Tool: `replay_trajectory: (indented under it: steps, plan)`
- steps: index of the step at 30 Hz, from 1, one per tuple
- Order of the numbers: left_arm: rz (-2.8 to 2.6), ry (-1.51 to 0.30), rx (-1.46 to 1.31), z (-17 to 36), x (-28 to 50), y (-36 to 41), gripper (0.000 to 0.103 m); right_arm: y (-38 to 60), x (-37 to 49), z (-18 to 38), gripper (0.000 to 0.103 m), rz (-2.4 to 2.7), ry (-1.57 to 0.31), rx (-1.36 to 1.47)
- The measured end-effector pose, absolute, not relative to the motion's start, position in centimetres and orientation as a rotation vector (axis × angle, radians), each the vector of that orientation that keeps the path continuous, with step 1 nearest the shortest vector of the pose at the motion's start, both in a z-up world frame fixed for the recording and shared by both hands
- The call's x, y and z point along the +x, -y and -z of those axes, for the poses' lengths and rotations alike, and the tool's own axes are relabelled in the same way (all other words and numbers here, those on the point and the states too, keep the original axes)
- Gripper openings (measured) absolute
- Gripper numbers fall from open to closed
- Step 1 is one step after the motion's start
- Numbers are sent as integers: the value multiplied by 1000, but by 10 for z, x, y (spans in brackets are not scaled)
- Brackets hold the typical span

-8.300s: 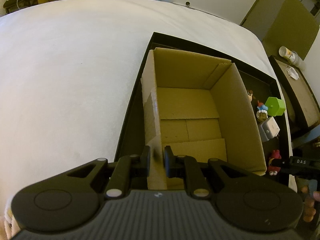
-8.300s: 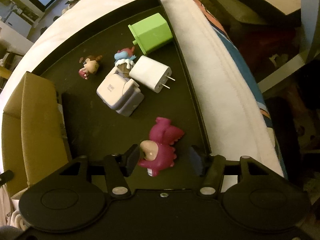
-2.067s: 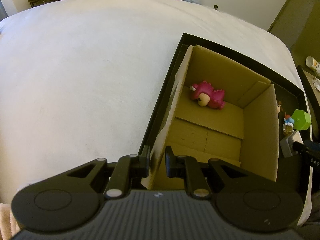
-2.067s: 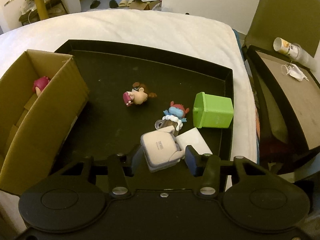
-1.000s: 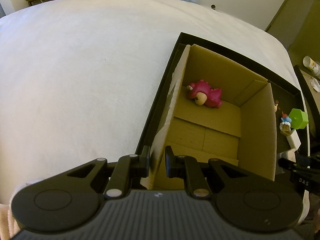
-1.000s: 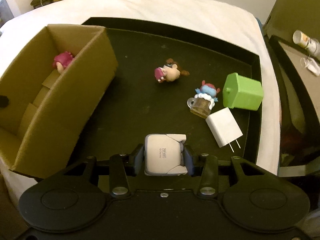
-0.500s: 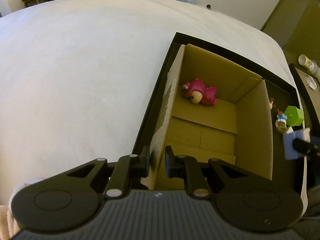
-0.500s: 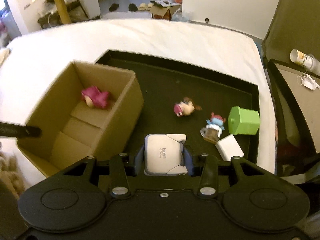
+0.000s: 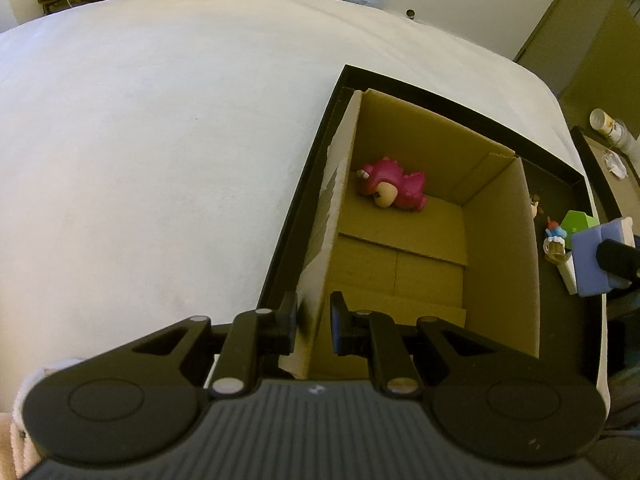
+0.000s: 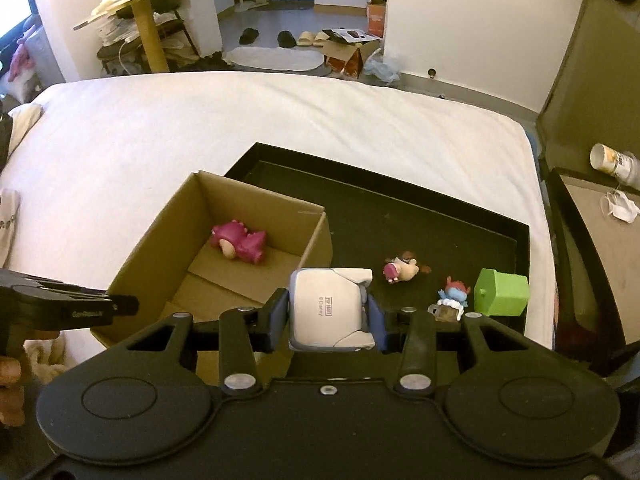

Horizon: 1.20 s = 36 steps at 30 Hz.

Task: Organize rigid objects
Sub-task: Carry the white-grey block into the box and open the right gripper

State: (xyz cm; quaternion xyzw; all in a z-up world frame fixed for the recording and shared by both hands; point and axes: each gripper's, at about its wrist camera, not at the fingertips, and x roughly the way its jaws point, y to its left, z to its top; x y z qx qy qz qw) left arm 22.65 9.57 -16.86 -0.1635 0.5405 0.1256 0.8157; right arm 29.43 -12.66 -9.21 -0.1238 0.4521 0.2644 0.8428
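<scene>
My left gripper [image 9: 314, 316] is shut on the near left wall of the open cardboard box [image 9: 498, 260], which stands in the black tray [image 9: 448, 98]. A pink dinosaur figure [image 9: 394, 190] lies inside the box at its far end. My right gripper [image 10: 328, 314] is shut on a pale grey-white toy box [image 10: 329, 310] and holds it in the air above the tray, just right of the cardboard box [image 10: 160, 256]. The left wrist view has this toy box [image 9: 592, 264] at the right edge. A brown-haired figure [image 10: 402, 268], a blue figure [image 10: 452, 298] and a green cube [image 10: 502, 292] remain on the tray.
The tray [image 10: 400, 192] rests on a white bed [image 10: 200, 128]. A dark side table [image 10: 600, 216] with a paper cup [image 10: 612, 162] and a face mask stands to the right. A white charger [image 9: 568, 276] lies on the tray beside the blue figure.
My right gripper has risen with the toy box and drawn back, so more of the bed and room shows. The left gripper has kept its hold on the box wall.
</scene>
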Motion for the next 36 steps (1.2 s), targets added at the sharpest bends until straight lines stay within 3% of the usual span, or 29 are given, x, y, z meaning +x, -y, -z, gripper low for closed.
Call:
replay_trajectory:
  steps: [13,36]
  plan:
    - [-246,-1163,-359,171,229,-97,14,93,283,79,42,-609,-918,-262]
    - [-227,-1148,-371,170,224,-102,14,49,270,107,42,-652,-980,-252]
